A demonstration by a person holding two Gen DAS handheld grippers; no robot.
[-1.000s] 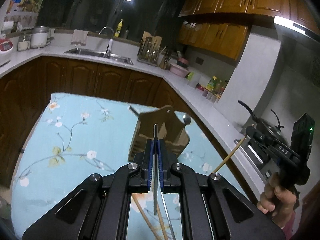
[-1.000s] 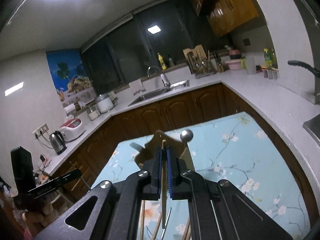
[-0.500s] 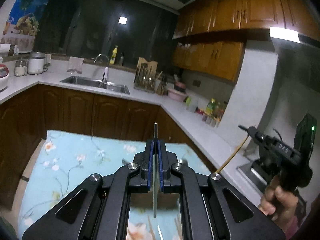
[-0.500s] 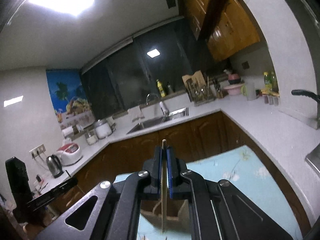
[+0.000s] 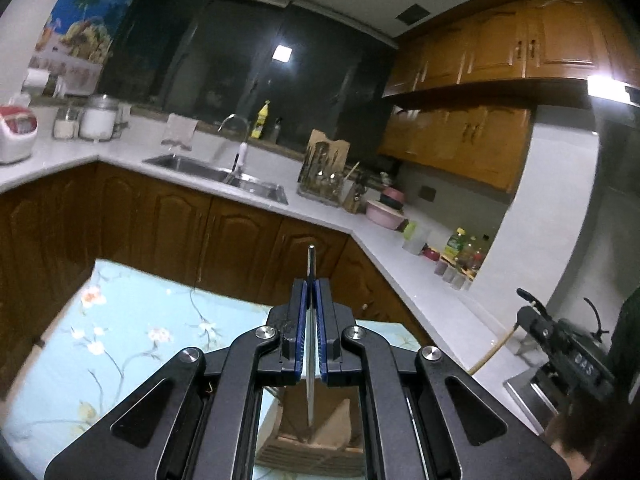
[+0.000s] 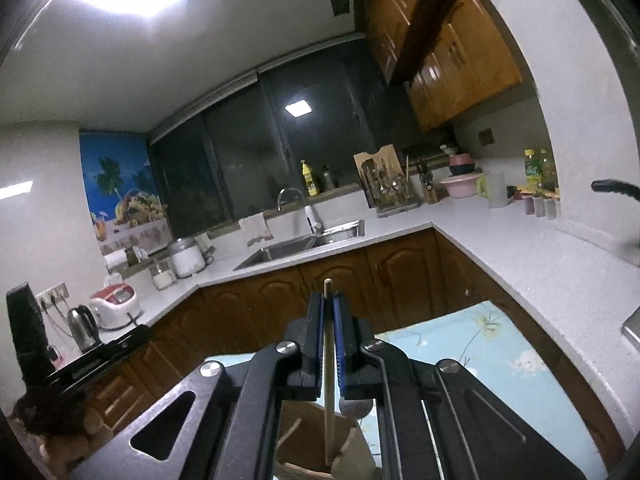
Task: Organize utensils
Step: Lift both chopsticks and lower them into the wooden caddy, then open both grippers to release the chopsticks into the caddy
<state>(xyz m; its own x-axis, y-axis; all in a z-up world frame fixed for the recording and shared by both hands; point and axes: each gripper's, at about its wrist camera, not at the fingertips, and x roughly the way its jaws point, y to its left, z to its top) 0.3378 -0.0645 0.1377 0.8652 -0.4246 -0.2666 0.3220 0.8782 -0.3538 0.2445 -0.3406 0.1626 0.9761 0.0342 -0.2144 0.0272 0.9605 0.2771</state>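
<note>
Left wrist view: left gripper (image 5: 311, 292) clenched on a thin metal utensil (image 5: 310, 344) — flat silvery strip, upright between the blue pads, tip poking above them; which kind of utensil it is cannot be told, its ends give nothing away. Right below the jaws, a wooden holder (image 5: 316, 440) with slatted side, mostly hidden by the gripper body and cut off at the frame bottom. Under it and out to the left, light-blue floral tablecloth (image 5: 132, 344). Beyond, dark wood cabinets, white counter, steel sink (image 5: 216, 172).

Right wrist view: right gripper (image 6: 328, 304) clamped on a wooden chopstick (image 6: 328, 384) — slim round pale stick, upright, lower end dipping into the holder (image 6: 316, 436) beneath the jaws. Holder contents dim; a rounded spoon-like shape (image 6: 356, 406) just right of the stick, hard to make out. Far left, the other gripper's dark body (image 6: 80, 364), blurry.
</note>
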